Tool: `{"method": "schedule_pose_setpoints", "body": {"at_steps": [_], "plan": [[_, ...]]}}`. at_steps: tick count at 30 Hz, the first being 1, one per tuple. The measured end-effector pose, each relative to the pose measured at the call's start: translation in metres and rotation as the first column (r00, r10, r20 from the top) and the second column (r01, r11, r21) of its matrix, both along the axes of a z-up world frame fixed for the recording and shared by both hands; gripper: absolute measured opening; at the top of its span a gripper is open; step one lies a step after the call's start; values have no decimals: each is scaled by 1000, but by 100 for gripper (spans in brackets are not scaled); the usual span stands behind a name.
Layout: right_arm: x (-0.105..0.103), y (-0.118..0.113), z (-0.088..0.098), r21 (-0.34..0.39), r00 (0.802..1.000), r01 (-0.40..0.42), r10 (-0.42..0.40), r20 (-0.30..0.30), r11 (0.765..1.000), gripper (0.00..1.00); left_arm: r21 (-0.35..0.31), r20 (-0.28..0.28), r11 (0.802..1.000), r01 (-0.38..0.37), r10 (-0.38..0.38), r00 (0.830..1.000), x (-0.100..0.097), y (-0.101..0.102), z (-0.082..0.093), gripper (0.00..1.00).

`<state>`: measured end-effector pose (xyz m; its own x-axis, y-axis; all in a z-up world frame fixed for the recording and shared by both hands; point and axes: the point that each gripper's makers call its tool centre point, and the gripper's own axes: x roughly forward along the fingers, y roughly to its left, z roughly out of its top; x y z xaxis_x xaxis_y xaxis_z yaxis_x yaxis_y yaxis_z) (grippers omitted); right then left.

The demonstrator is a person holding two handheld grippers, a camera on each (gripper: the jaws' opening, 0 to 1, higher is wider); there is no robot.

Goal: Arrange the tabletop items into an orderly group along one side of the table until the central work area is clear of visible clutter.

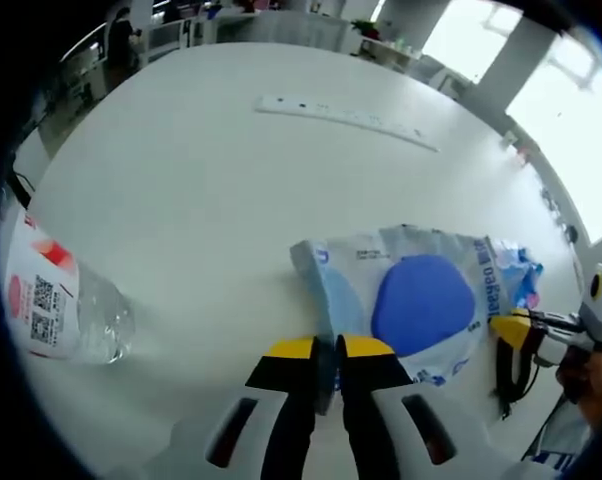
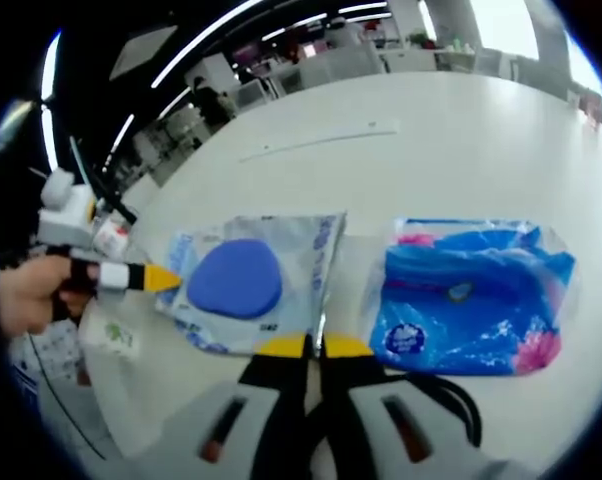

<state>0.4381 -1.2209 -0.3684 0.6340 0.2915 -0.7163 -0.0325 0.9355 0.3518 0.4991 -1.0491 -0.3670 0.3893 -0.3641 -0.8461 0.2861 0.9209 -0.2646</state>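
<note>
A white and pale-blue wipes pack [image 1: 421, 300] with a blue oval lid lies flat on the white table [image 1: 211, 200]. My left gripper [image 1: 329, 348] is shut on its near edge, yellow tips close together. My right gripper [image 1: 509, 328] reaches the pack's far right edge. In the right gripper view the same wipes pack [image 2: 246, 280] lies left of a bright blue tissue pack [image 2: 471, 295]. There my right gripper [image 2: 314, 347] is shut on the wipes pack's thin corner, and my left gripper [image 2: 166, 278] touches its opposite side.
A clear water bottle [image 1: 61, 310] with a red and white label lies on its side at the left. A long white power strip [image 1: 346, 118] lies far across the table. A hand [image 2: 26, 295] holds the left gripper. Office furniture stands beyond the table [image 2: 461, 140].
</note>
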Motion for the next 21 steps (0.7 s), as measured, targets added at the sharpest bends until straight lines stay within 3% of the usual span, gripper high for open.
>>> {"method": "schedule_pose_setpoints", "body": {"at_steps": [10, 15, 19, 21], "plan": [[-1, 1, 0, -4, 1000, -3, 3, -6, 1000, 3, 10, 6, 1000, 16, -16, 1000, 0, 1, 0, 5], [0, 0, 1, -21, 1000, -17, 17, -12, 1000, 5, 33, 45, 999, 43, -44, 998, 5, 0, 4, 25], [-1, 6, 4, 12, 999, -39, 39, -10, 999, 20, 11, 76, 999, 45, -46, 996, 6, -5, 12, 34], [-2, 7, 9, 8, 999, -43, 43, 2, 999, 23, 0, 88, 1000, 27, -27, 996, 6, -5, 16, 42]]}}
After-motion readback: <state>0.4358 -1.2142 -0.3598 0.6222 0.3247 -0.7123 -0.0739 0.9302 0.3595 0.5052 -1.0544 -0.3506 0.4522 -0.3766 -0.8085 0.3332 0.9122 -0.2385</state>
